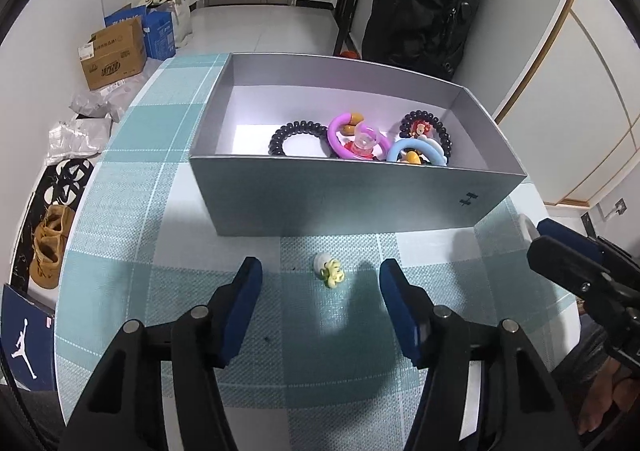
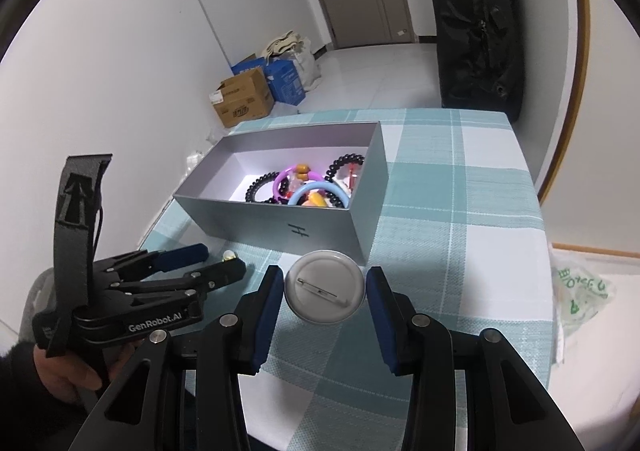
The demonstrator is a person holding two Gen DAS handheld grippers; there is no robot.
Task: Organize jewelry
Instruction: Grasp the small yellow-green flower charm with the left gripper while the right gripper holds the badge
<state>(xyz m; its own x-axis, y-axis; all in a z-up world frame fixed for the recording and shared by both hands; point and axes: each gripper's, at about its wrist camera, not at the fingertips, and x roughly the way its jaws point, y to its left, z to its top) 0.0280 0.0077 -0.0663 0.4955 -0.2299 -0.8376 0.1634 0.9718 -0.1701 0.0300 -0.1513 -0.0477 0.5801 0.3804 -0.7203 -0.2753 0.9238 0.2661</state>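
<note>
Teal-and-white checked cloth covers the surface (image 1: 168, 179), which carries every task item. An open grey rectangular cardboard box (image 1: 340, 199) sits toward the far half of the surface. Inside it lie a black spiral hair tie (image 1: 294, 137), a purple plastic ring (image 1: 340, 135), a light-blue plastic ring (image 1: 416, 149) and a second black spiral band (image 1: 434, 123), clustered at the box's right end.

Right claw (image 2: 325, 301): held low, pointing toward the box's near wall. Its blue-padded fingers (image 2: 267, 311) stand on either side of a round white pin badge (image 2: 325, 287), pin side up. Whether the pads clamp the badge edges cannot be determined.

Left claw (image 1: 320, 315): held above the surface, aimed at the box, fingers spread wide and holding nothing. A small yellow-green flower charm with a white base (image 1: 329, 270) lies on the cloth ahead of the fingertips, just in front of the box. A hand grips the left claw's handle from below.
</note>
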